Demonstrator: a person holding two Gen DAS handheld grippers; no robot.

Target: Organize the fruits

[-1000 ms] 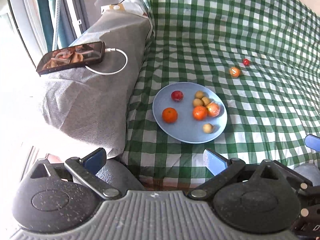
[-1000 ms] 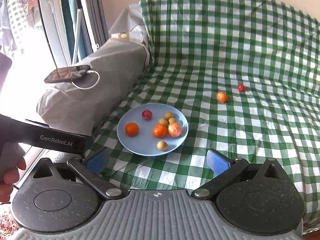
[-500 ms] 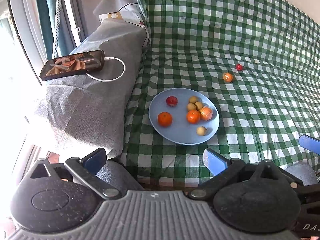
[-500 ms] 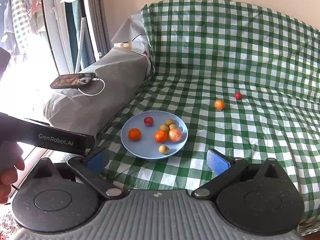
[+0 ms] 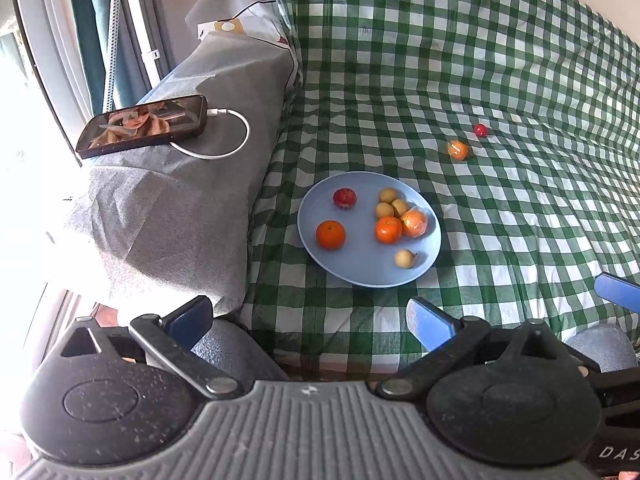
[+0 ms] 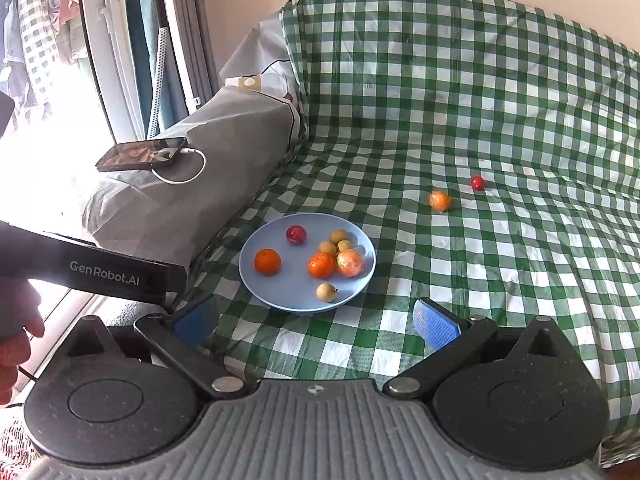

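Right wrist view shows both the right gripper (image 6: 316, 320) and left gripper (image 5: 310, 316) spread wide and empty, since an orange fruit (image 6: 439, 201) and red fruit (image 6: 477, 183) lie apart from the blue plate (image 6: 256, 280), apparently awaiting collection.

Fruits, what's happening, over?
Both grippers' jaws open, empty. Seven fruits on blue plate; wrapped orange and red cherry loose on cloth. Nothing blocking.

Matt cloth, a smooth plate, shining fruit ahead of my jaws.
The checked cloth (image 6: 500, 264) lies soft and creased; the blue plate (image 6: 250, 276) looks smooth and faintly glossy; a wrapped orange fruit (image 6: 439, 201) glints like plastic film; my blue pads (image 6: 434, 324) look ribbed.
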